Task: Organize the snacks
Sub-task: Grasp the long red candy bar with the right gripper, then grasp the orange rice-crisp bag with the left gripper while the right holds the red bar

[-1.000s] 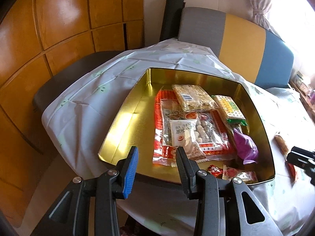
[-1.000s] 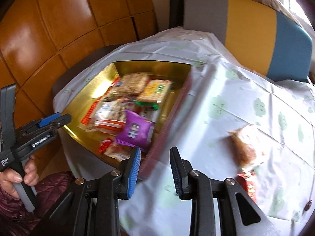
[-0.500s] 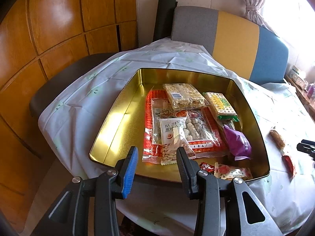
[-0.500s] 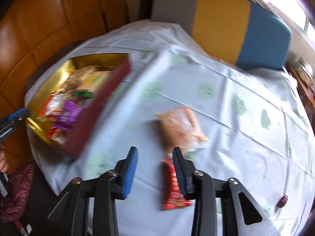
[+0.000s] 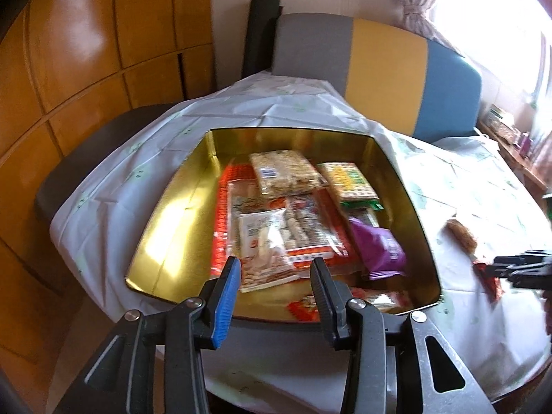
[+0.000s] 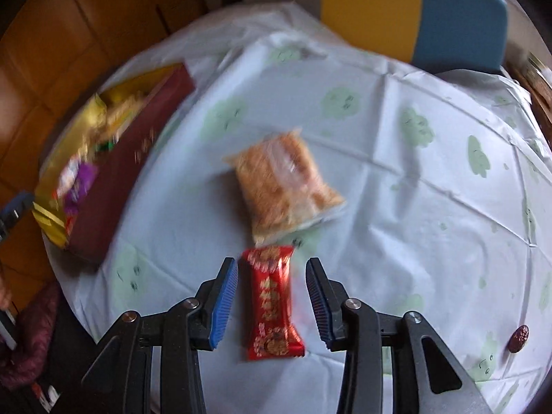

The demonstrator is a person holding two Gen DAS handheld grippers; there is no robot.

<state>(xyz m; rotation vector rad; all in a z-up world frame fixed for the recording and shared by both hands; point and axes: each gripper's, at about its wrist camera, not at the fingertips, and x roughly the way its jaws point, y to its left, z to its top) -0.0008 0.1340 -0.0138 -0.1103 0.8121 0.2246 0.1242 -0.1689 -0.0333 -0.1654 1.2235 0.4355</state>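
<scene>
I saw the gold tin (image 5: 172, 238), maroon outside, sitting on the table (image 6: 431, 207) under a white cloth with green prints, already holding a pile of snack packets. A chair (image 5: 379, 65) banded grey, yellow and blue stood behind, beside wood panelling. Two snacks lay loose on the cloth: a clear bag of golden crackers (image 6: 283, 186) and, touching its near end, a red wrapped bar (image 6: 272, 303). My right gripper (image 6: 272, 288) straddled that bar, released. My left gripper (image 5: 274, 284) hung spread, holding nothing, before the tin.
</scene>
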